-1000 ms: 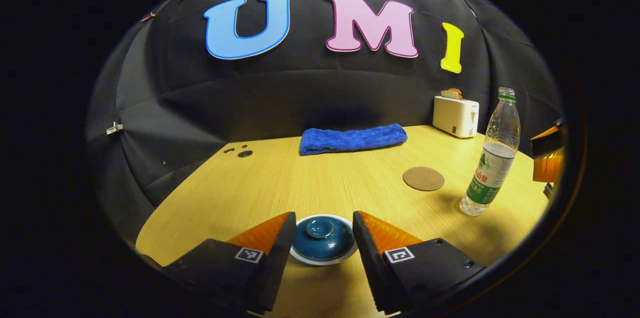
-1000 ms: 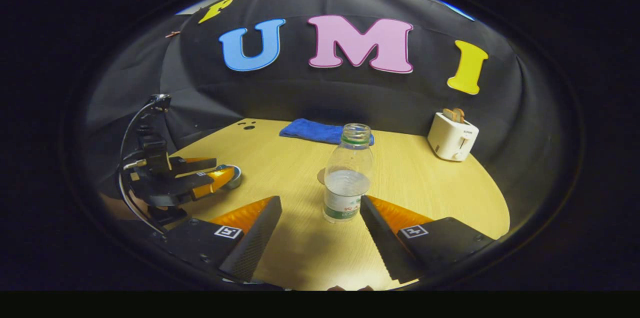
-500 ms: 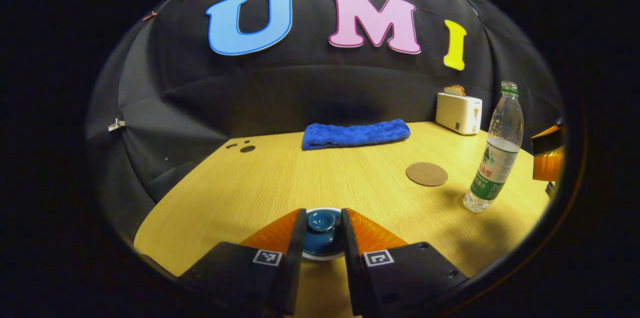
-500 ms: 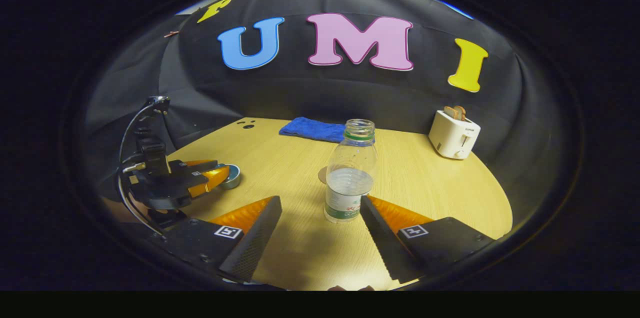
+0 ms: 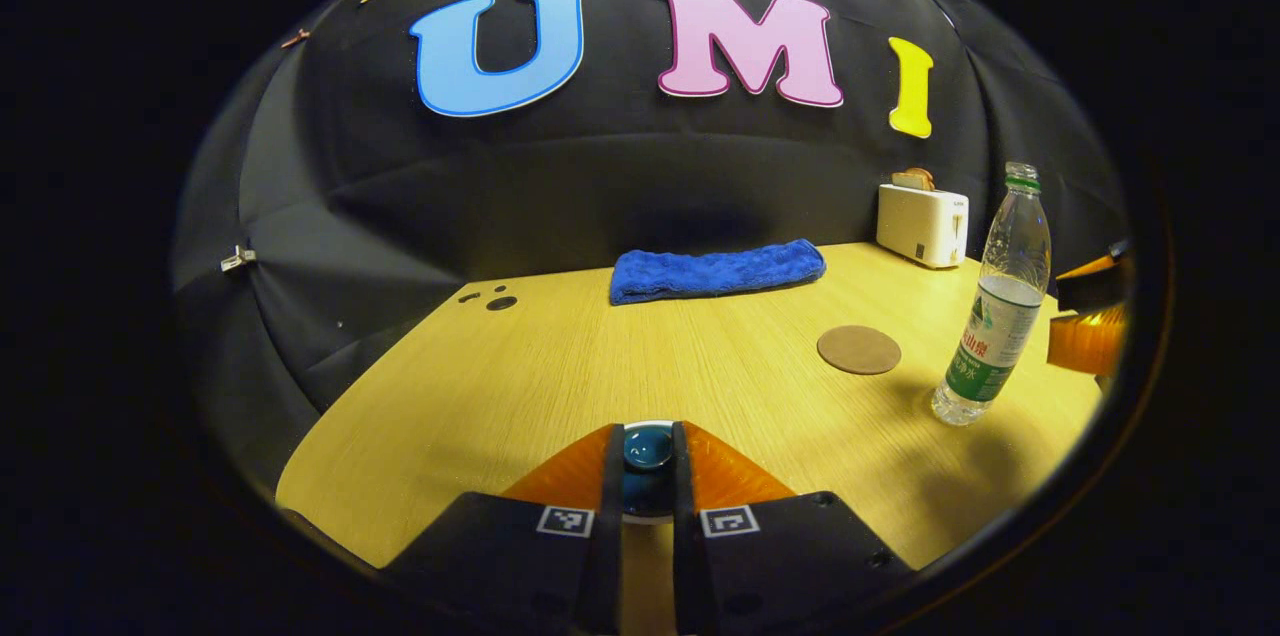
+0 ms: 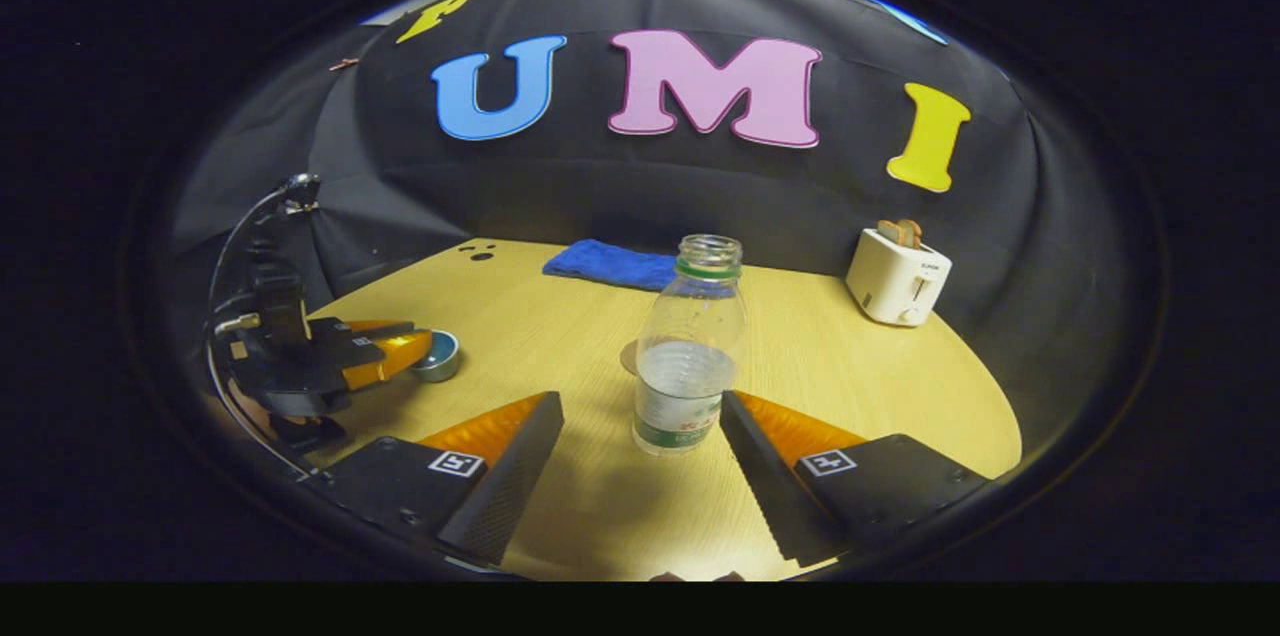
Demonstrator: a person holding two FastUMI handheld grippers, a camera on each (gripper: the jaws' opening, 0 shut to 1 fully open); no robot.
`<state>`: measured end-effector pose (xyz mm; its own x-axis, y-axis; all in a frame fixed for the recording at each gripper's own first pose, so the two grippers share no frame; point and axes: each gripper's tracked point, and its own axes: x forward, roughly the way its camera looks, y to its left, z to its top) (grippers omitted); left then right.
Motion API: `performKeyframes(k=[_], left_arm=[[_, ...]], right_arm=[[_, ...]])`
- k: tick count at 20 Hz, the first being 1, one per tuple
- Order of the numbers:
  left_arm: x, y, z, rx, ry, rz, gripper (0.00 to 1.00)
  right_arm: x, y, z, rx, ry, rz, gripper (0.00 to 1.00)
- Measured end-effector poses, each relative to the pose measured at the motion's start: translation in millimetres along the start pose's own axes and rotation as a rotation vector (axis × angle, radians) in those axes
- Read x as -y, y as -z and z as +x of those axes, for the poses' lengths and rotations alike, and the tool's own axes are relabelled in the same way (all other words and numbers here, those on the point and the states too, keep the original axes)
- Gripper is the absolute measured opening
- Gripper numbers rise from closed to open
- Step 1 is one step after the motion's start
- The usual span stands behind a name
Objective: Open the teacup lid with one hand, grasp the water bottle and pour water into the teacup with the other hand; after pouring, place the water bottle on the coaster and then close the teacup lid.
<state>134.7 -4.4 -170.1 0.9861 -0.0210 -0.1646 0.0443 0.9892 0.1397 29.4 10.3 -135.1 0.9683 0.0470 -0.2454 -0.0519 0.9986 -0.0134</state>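
Teacup lid [image 5: 647,449] — apparently pinched by left gripper [image 5: 647,461] | right gripper [image 6: 640,426] spread, near water bottle [image 6: 690,356]

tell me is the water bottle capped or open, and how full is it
Open: the water bottle stands upright with a bare neck and no cap. It looks under half full; the waterline sits just above the label.

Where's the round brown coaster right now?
In the left gripper view the coaster lies flat on the table, right of centre, just left of the water bottle, nearer than the blue towel.

One bottle [image 6: 690,356], one coaster [image 5: 858,350], one towel [image 5: 716,271], one toaster [image 6: 897,278], one teacup [image 6: 438,356].
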Motion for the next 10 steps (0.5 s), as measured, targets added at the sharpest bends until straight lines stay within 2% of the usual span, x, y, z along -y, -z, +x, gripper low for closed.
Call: performKeyframes(k=[1,10], left_arm=[[-1.3,-2.6,-1.9,0.008,-0.005,-0.002,0.24],[-9.6,-19.3,-28.7,0.025,-0.023,-0.008,0.23]], right_arm=[[0.3,-0.5,2.5,0.006,0.006,0.01,0.98],[21.1,0.0,34.5,0.037,0.106,0.092,0.98]])
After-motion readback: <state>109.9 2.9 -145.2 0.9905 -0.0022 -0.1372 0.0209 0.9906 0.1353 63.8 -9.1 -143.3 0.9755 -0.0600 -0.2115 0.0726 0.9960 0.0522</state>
